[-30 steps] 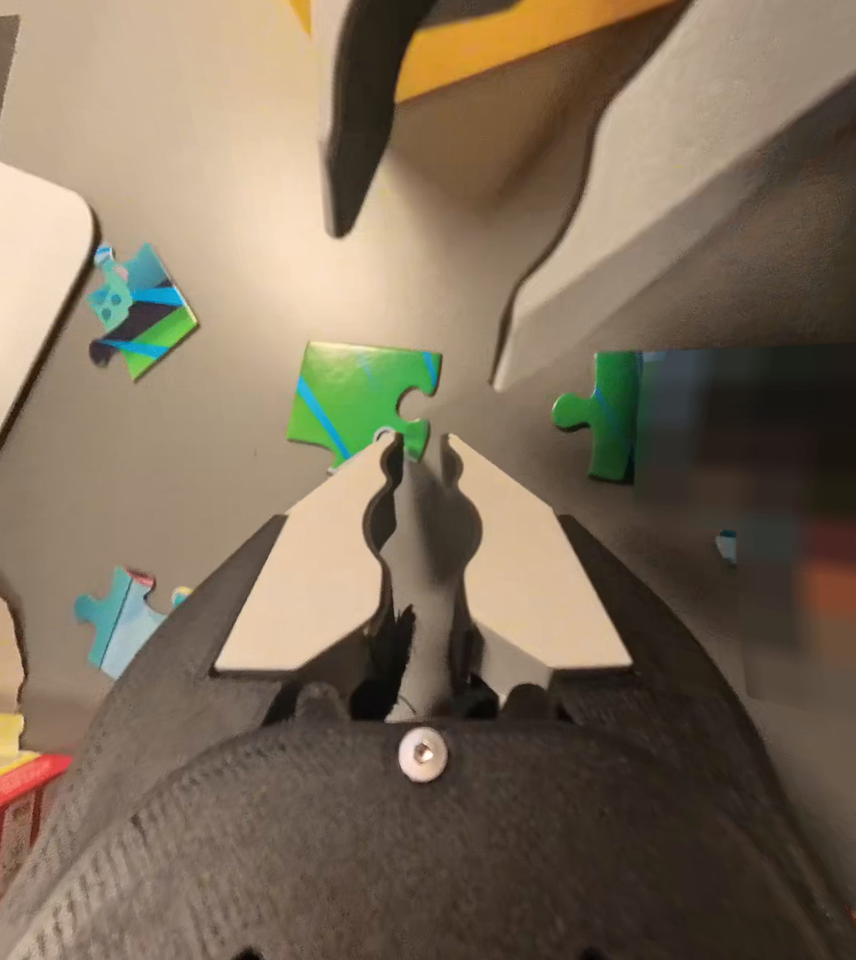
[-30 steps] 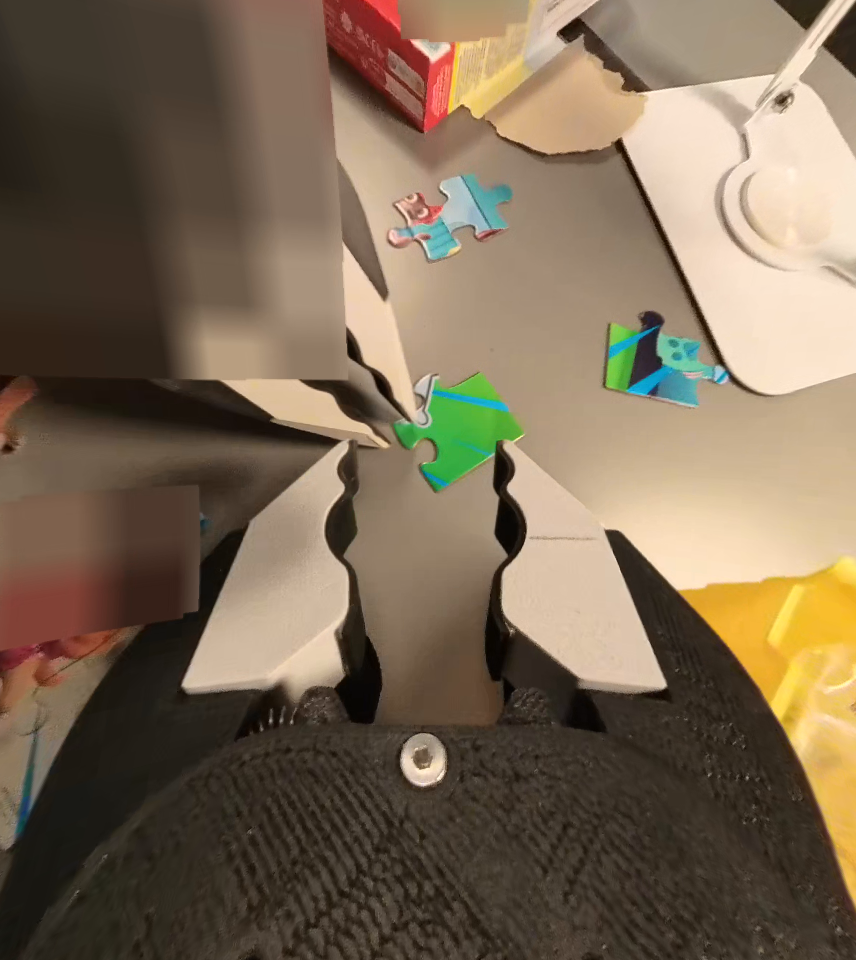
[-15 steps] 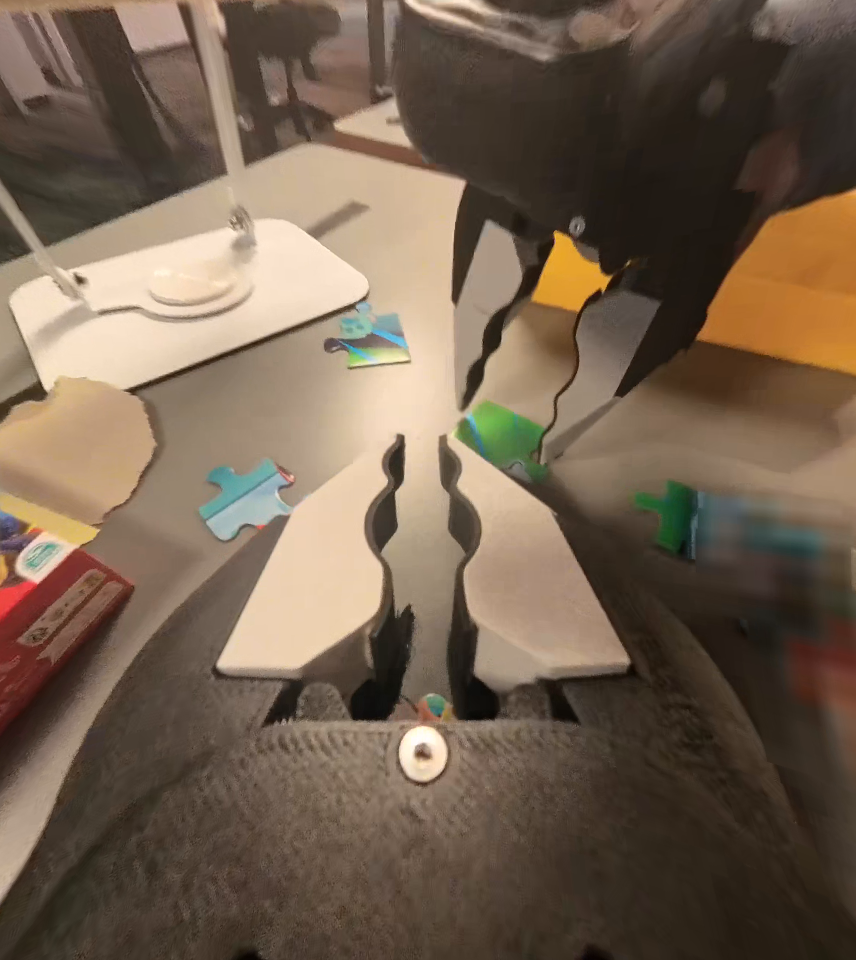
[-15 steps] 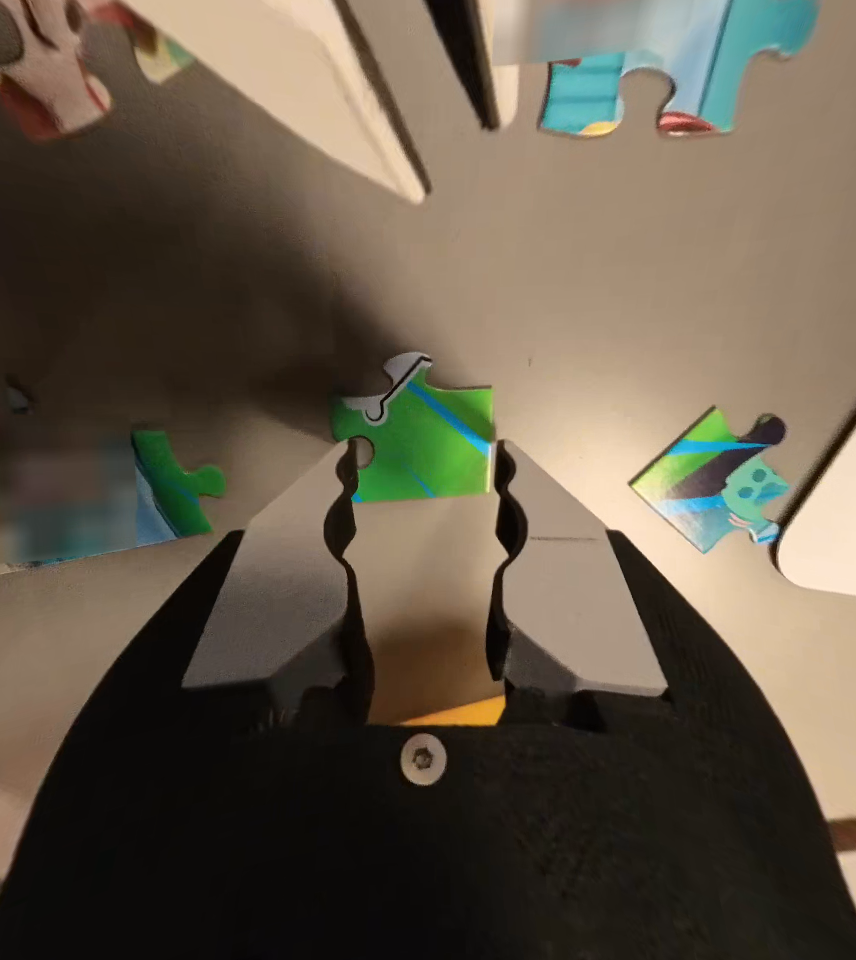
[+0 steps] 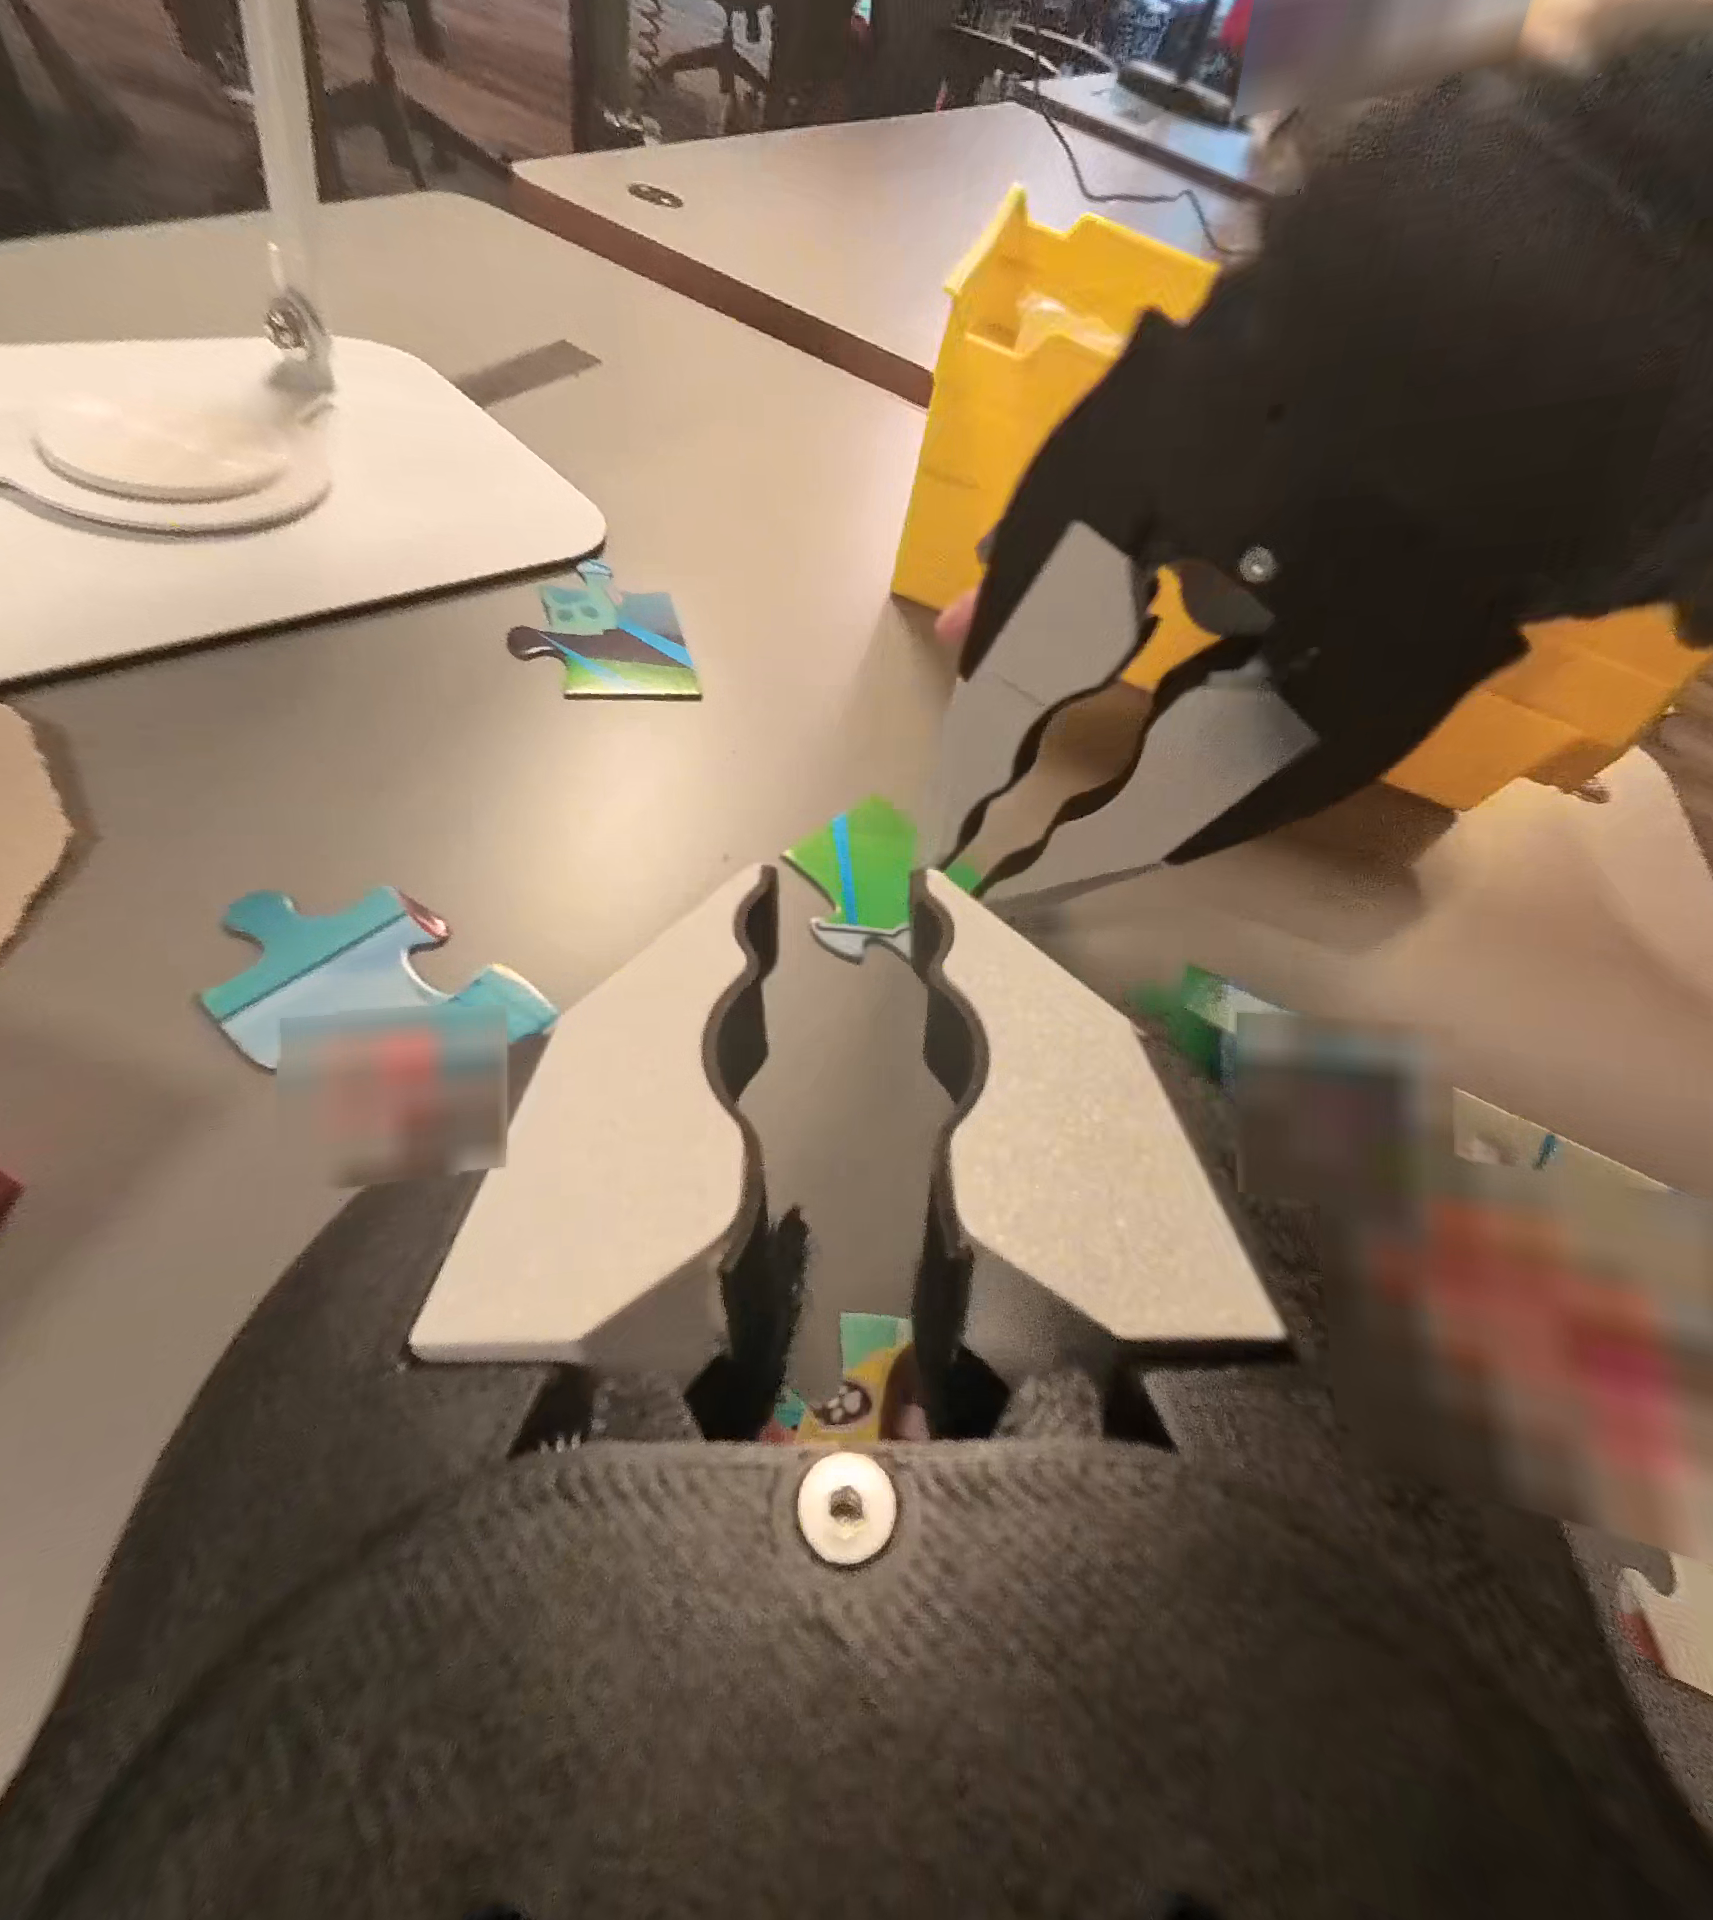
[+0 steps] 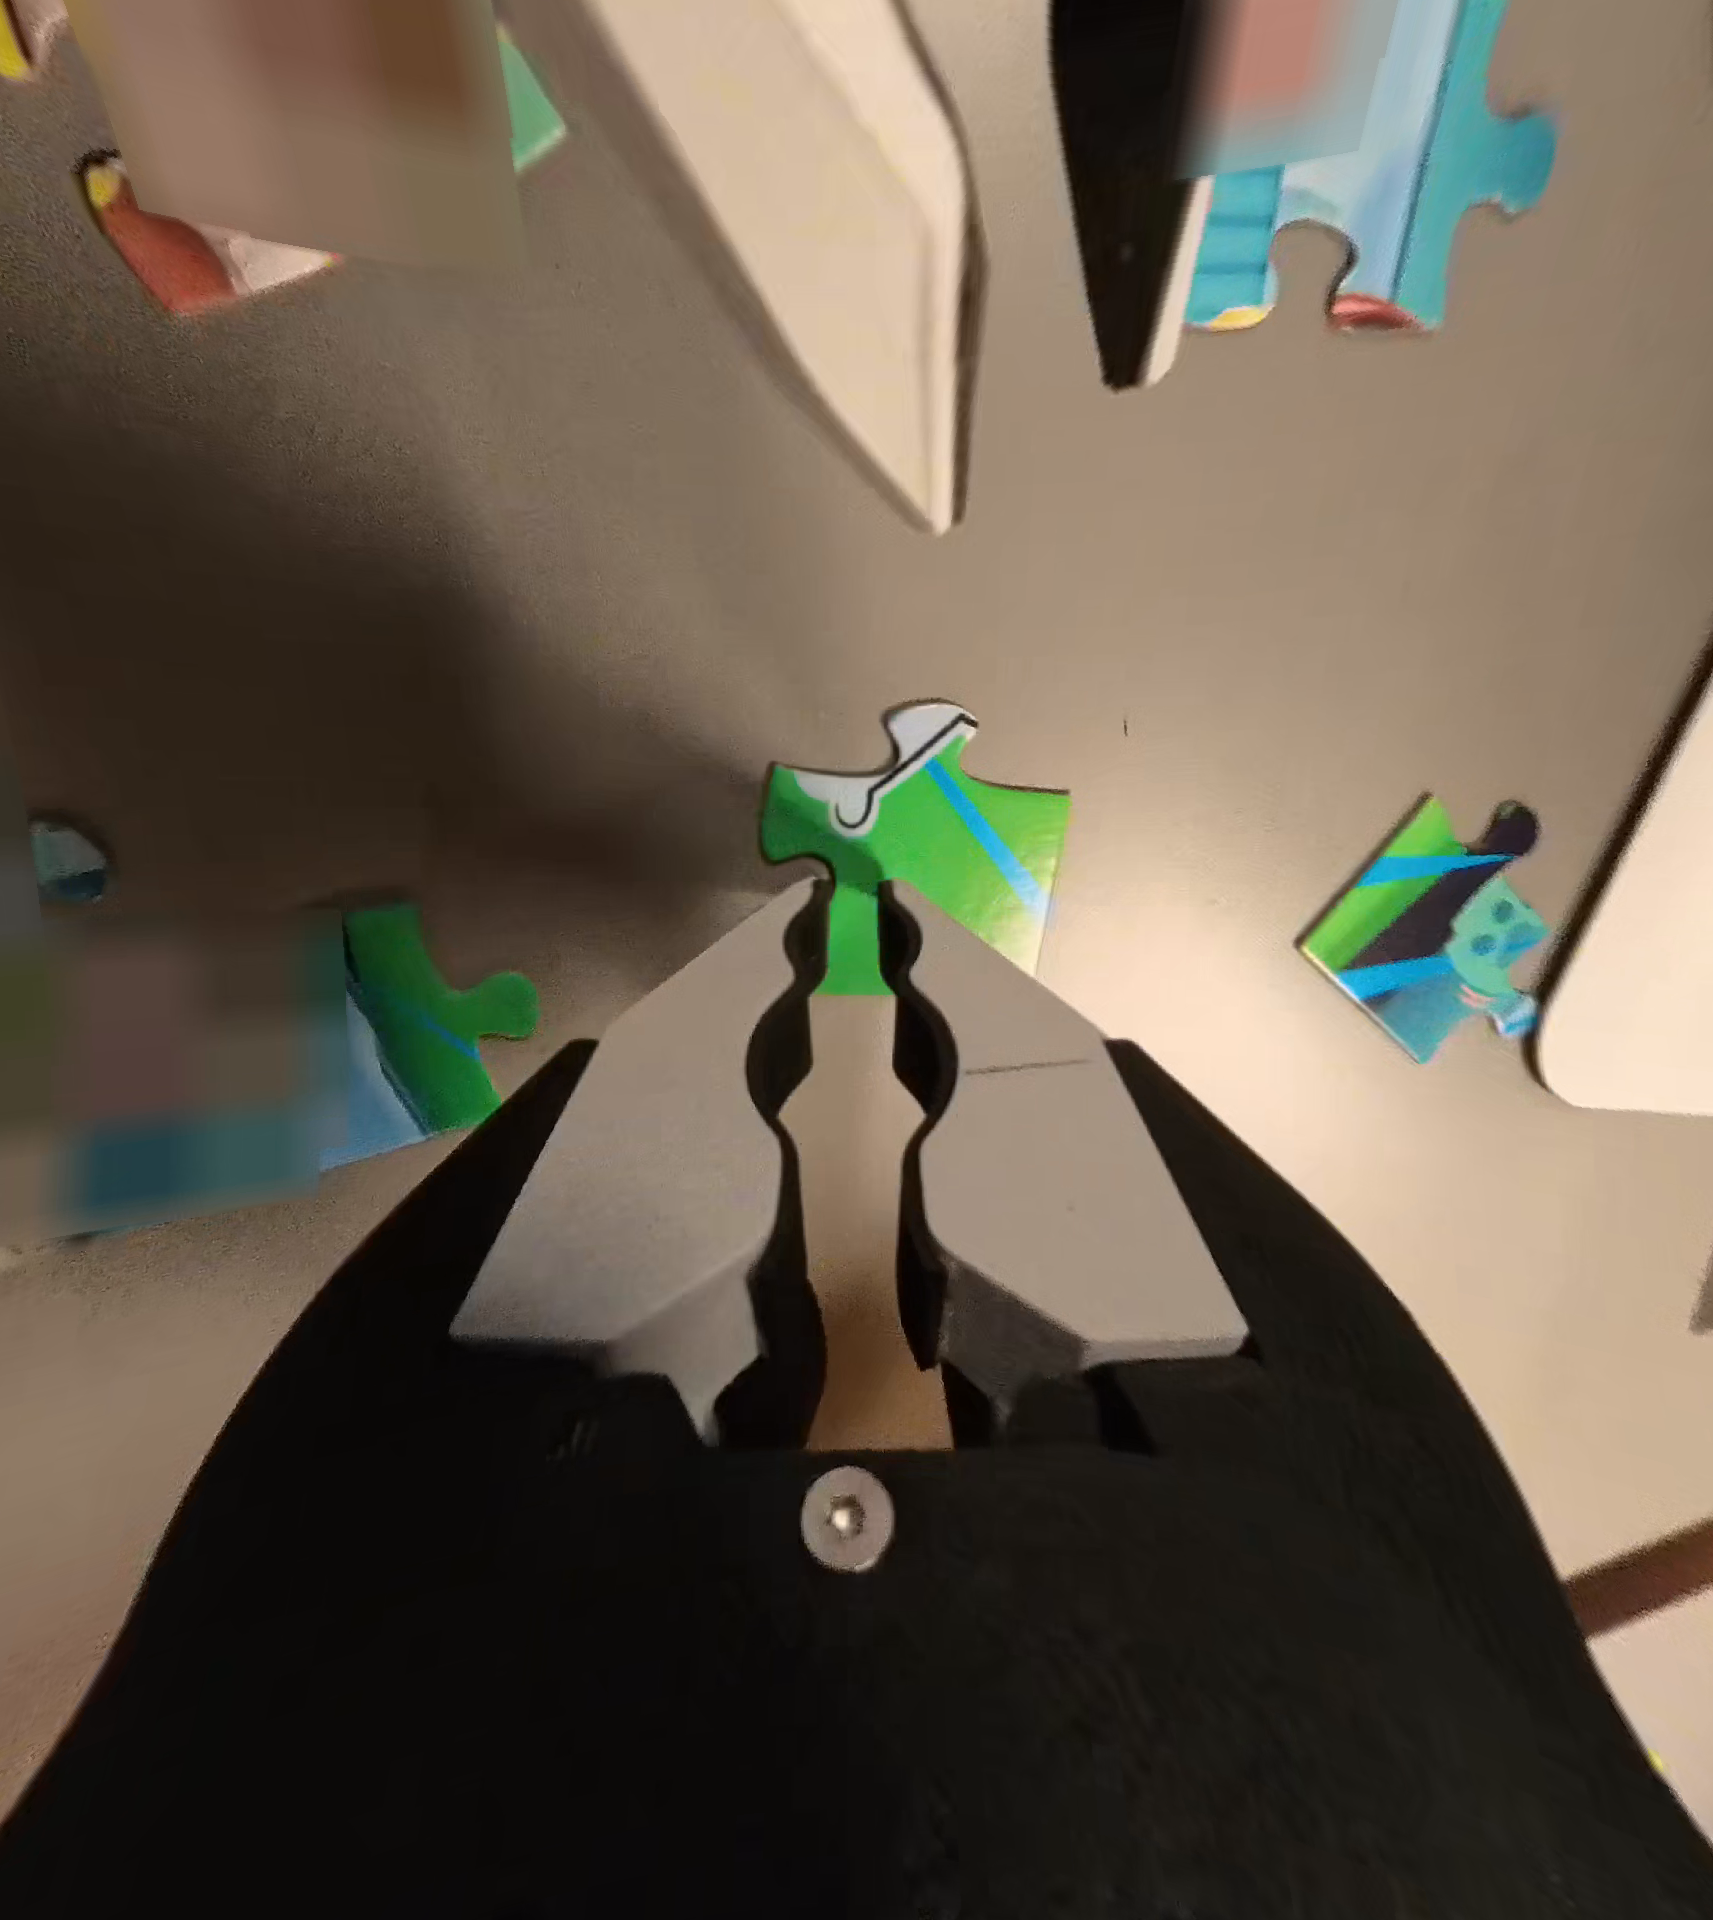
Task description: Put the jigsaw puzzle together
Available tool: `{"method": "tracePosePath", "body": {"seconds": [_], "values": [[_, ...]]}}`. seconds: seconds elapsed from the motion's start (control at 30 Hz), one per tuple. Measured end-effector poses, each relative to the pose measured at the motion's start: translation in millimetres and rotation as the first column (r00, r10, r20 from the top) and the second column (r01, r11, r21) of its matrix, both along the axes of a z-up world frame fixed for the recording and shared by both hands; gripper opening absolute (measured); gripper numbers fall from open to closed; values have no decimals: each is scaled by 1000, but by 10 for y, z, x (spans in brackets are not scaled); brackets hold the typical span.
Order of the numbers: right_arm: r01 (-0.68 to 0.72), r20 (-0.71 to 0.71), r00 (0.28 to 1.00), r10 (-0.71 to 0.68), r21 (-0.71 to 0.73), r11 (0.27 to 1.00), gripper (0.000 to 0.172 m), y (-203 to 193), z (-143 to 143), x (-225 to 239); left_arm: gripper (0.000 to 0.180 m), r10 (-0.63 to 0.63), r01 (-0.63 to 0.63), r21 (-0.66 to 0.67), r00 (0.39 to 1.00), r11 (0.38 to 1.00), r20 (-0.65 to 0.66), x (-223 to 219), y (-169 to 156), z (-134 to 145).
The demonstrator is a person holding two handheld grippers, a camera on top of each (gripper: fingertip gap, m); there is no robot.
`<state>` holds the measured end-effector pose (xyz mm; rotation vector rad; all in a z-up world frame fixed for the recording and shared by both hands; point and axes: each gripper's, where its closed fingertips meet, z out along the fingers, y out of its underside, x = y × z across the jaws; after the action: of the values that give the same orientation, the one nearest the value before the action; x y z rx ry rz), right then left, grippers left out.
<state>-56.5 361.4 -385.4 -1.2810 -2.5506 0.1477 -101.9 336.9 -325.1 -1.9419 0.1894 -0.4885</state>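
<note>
At centre frame in my right wrist view, the green puzzle piece lies flat on the grey table, apart from the other loose pieces. My right gripper points down at its near edge, fingers drawn to a narrow slit. I cannot tell if they grip it. My left gripper hovers just short of it, slightly spread and empty.

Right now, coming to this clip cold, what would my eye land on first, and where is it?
First the bright green puzzle piece flat on the grey table, with the right gripper nearly closed over its near edge; whether the pads press it is unclear. The left gripper stands open just short of the same piece. Behind sit a yellow bin and a white lamp base.
</note>
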Motion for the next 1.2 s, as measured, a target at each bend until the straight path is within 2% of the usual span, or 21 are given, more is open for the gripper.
{"method": "tracePosePath", "body": {"seconds": [0.07,0.13,0.2,0.3,0.4,0.47,0.5,0.53,0.63,0.77,0.8,0.9,1.07,1.2], "values": [[35,-76,997,-32,42,999,11,16,13,11,25,-7,8,-10,1000,1000,25,15,0,-14],[75,-96,993,-74,12,997,34,42,44,31,25,-20,21,-23,999,1000,48,41,-2,-32],[135,-69,987,-142,-104,985,52,53,76,17,25,-27,29,-31,998,999,61,61,3,-37],[174,51,985,-167,-180,968,63,110,37,20,24,-24,26,-28,999,999,49,57,1,-40],[120,146,985,-97,-158,980,63,114,-19,20,24,-21,22,-21,999,1000,43,31,-10,-34],[88,193,979,-65,-114,990,56,137,-25,9,23,-19,20,-21,999,1000,46,7,-15,-34],[88,219,973,-66,-94,992,54,150,-25,7,23,-18,19,-21,999,1000,50,-3,-19,-33],[93,245,967,-72,-74,993,44,155,-23,13,23,-21,22,-22,998,1000,57,-8,-23,-31],[104,295,951,-89,-32,994,43,145,-25,27,22,-37,40,-32,996,999,76,-6,-41,-35],[123,251,962,-105,-56,991,43,129,-16,39,22,-50,54,-42,995,998,87,-7,-50,-41],[132,228,967,-111,-81,988,20,107,10,39,22,-53,57,-42,994,997,91,-5,-52,-39],[158,140,981,-138,-144,977,15,62,152,8,22,-62,67,-45,993,997,98,10,-51,-39],[257,140,961,-238,-141,956,37,189,176,62,22,-75,79,-69,995,994,67,49,-49,-101],[264,80,964,-254,-181,947,81,232,105,-80,21,-56,58,-77,998,995,29,9,-46,-133]]}}
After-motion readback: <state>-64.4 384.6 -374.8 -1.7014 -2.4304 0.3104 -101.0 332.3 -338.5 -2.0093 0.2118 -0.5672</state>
